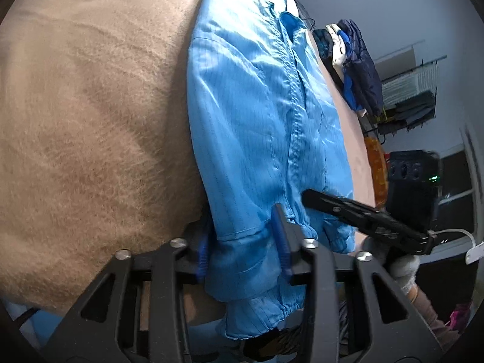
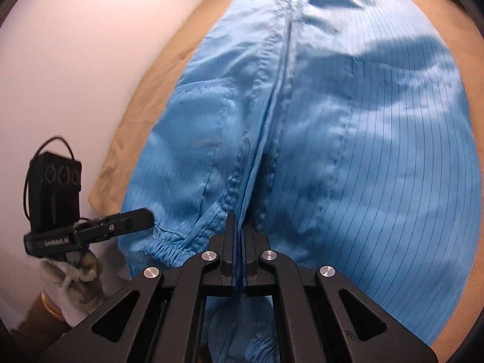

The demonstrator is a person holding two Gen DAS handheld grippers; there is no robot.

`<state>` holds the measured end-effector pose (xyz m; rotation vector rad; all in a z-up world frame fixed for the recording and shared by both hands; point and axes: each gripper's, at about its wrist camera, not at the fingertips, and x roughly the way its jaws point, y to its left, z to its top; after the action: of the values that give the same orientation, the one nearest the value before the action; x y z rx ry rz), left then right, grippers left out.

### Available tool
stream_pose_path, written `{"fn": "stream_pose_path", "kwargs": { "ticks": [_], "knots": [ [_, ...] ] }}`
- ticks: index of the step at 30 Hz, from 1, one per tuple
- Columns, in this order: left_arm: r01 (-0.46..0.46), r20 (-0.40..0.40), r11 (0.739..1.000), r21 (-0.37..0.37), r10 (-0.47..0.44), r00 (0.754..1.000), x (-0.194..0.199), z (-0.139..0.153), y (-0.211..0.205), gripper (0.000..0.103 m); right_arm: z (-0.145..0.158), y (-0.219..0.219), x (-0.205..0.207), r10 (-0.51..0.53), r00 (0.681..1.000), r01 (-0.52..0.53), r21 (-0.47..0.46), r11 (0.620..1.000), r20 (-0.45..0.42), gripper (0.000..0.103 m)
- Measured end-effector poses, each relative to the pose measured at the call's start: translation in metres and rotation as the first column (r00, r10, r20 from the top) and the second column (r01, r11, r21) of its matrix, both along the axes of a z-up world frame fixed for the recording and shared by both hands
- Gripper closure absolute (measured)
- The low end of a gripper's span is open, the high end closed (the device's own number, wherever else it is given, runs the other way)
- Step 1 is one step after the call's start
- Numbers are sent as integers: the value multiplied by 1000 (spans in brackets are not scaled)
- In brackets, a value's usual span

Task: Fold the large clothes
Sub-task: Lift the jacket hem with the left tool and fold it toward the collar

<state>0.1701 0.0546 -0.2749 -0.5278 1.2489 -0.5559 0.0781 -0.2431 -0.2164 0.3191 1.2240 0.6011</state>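
A tan fuzzy blanket (image 1: 90, 121) covers the counter, and on it the big blue pinstriped garment (image 1: 257, 121) lies stretched out flat, its elastic hem hanging over the near edge toward me. My left claw (image 1: 243, 242) straddles a fold of that hem, its blue pads (image 1: 279, 242) close on either side of the cloth, though I cannot tell if they truly pinch it. My right claw (image 2: 239, 242) is clamped together on the hem edge at the zipper seam.
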Motion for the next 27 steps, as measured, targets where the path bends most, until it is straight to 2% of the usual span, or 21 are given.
{"fn": "stream_pose_path", "kwargs": {
  "ticks": [2, 4, 5, 6, 9, 12, 13, 16, 19, 20, 21, 22, 23, 25, 27],
  "knots": [
    [2, -2, 1000, 0, -2, 1000, -1, -1, 1, 90, 13, -9, -7, 14, 1000, -15, 29, 999, 10, 94],
    [-4, -13, 1000, -24, 4, 1000, -2, -3, 6, 93, 27, -25, -16, -14, 998, 13, 26, 1000, 55, 77],
    [-7, -17, 999, -33, 6, 1000, -2, -3, 9, 94, 33, -40, -22, -52, 994, 51, 14, 999, 92, 63],
    [-8, -20, 999, -41, 7, 1000, -3, -4, 11, 94, 37, -54, -28, -92, 989, 93, -3, 996, 118, 54],
    [-17, -36, 997, -70, 15, 999, -3, -7, 16, 94, 30, -108, -40, -213, 971, 217, -28, 976, 111, 52],
    [-30, -71, 995, -94, 23, 997, -3, -12, 17, 92, 6, -149, -49, -292, 956, 292, 15, 956, 4, 52],
    [-29, -82, 994, -109, 20, 996, -3, -14, 17, 92, -2, -158, -52, -294, 955, 295, 57, 954, -33, 52],
    [-12, -74, 994, -105, 4, 997, -1, -14, 14, 92, -9, -171, -61, -273, 959, 282, 209, 936, -71, 52],
    [-7, -69, 995, -100, 0, 998, 1, -14, 9, 94, -16, -162, -60, -211, 974, 226, 259, 939, -87, 52],
    [-5, -65, 996, -94, -1, 998, 1, -13, 8, 96, -16, -159, -60, -195, 977, 210, 263, 941, -84, 55],
    [-5, -61, 996, -89, -1, 998, 1, -12, 8, 96, -18, -155, -58, -167, 981, 189, 277, 942, -100, 77],
    [-5, -57, 996, -86, 0, 998, 0, -11, 8, 97, -25, -151, -56, -132, 981, 170, 295, 940, -144, 92],
    [-7, -53, 997, -83, 2, 999, 0, -10, 7, 97, -32, -146, -56, -109, 978, 161, 310, 937, -178, 99],
    [-16, -53, 996, -88, 11, 999, 1, -7, 7, 98, -33, -140, -56, -102, 981, 148, 302, 942, -164, 101],
    [-28, -57, 994, -108, 22, 998, 2, -3, 6, 99, -31, -134, -57, -101, 982, 151, 335, 930, -162, 101]
  ]
}}
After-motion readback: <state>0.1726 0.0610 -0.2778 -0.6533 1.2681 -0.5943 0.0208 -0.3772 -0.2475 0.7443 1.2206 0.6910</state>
